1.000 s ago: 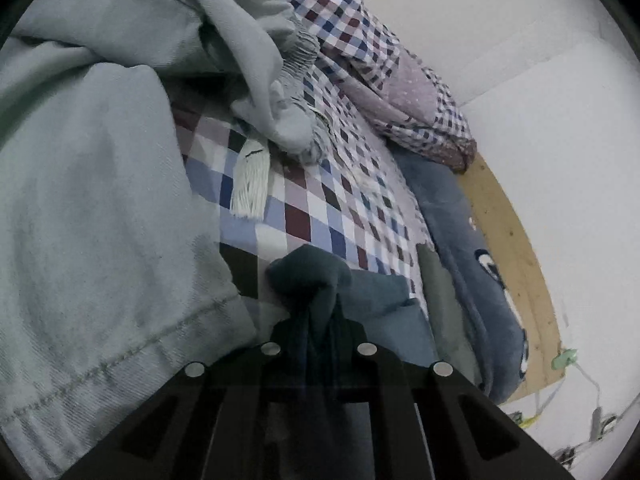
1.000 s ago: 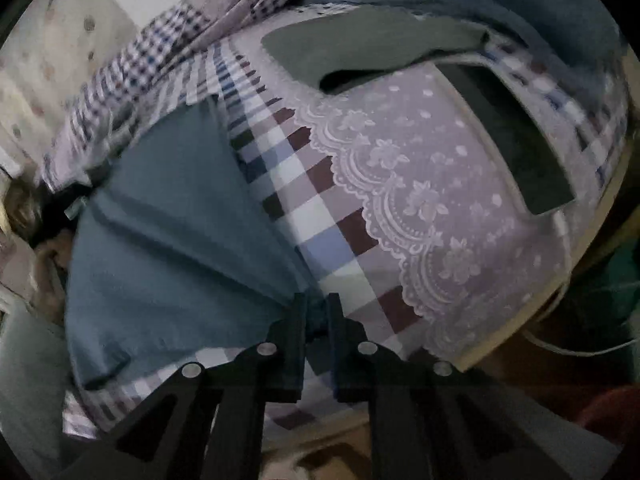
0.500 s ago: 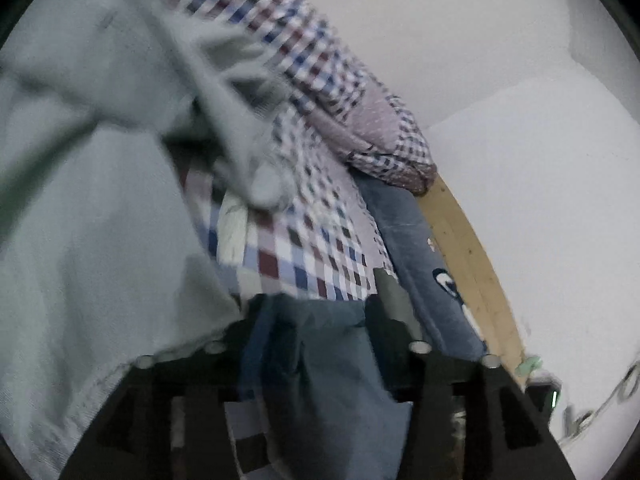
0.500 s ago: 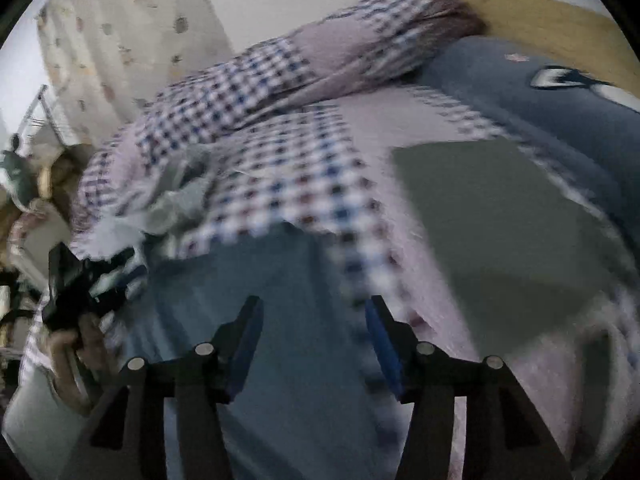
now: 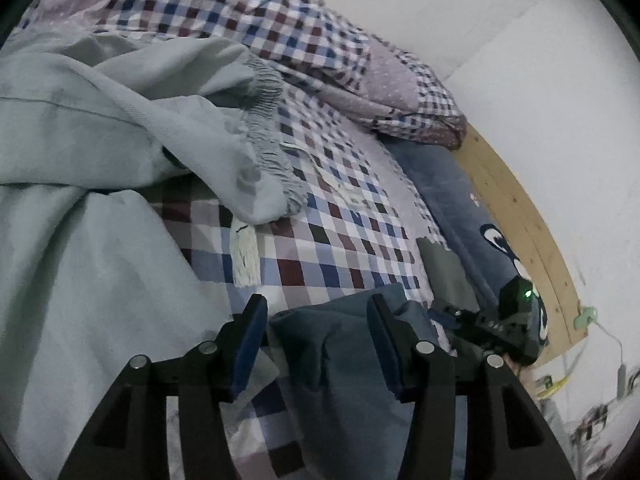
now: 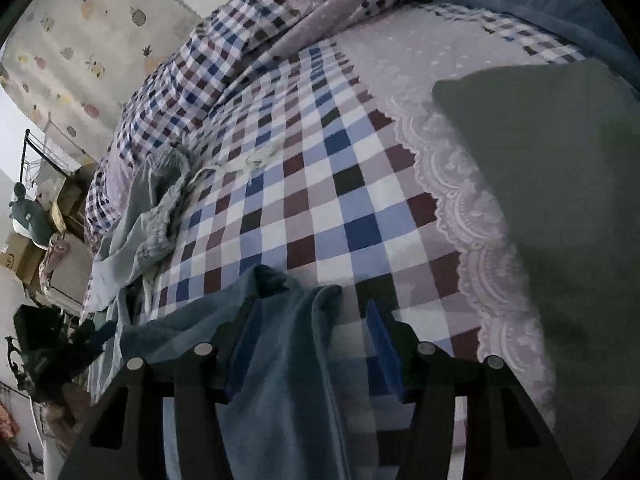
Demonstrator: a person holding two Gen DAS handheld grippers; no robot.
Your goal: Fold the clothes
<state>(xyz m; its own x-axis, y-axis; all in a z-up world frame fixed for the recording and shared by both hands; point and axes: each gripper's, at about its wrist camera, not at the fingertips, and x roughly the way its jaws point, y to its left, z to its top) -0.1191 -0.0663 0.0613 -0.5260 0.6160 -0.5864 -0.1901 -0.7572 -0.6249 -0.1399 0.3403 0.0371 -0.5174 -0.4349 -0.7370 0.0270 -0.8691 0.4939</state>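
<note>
A dark blue garment (image 5: pixel 340 364) lies on the checked bedspread (image 5: pixel 320 240). In the left wrist view its bunched edge sits between the spread fingers of my open left gripper (image 5: pixel 316 328), loose and ungripped. In the right wrist view the same blue garment (image 6: pixel 280 360) runs up between the fingers of my open right gripper (image 6: pixel 308 332), its top corner crumpled. My right gripper (image 5: pixel 504 320) also shows at the right of the left wrist view. A pale green garment (image 5: pixel 80 220) with an elastic waistband lies heaped at the left.
A folded grey-green cloth (image 6: pixel 552 200) rests on the lace-edged part of the bedspread at the right. A blue blanket (image 5: pixel 460 208) and a wooden bed frame (image 5: pixel 520 220) run along the white wall. Boxes and a rack (image 6: pixel 36 216) stand beyond the bed's left side.
Both grippers, shut on the blue garment a second ago, have opened and let it go. Both cameras swung up and settled, and the garment now lies slack on the bed.
</note>
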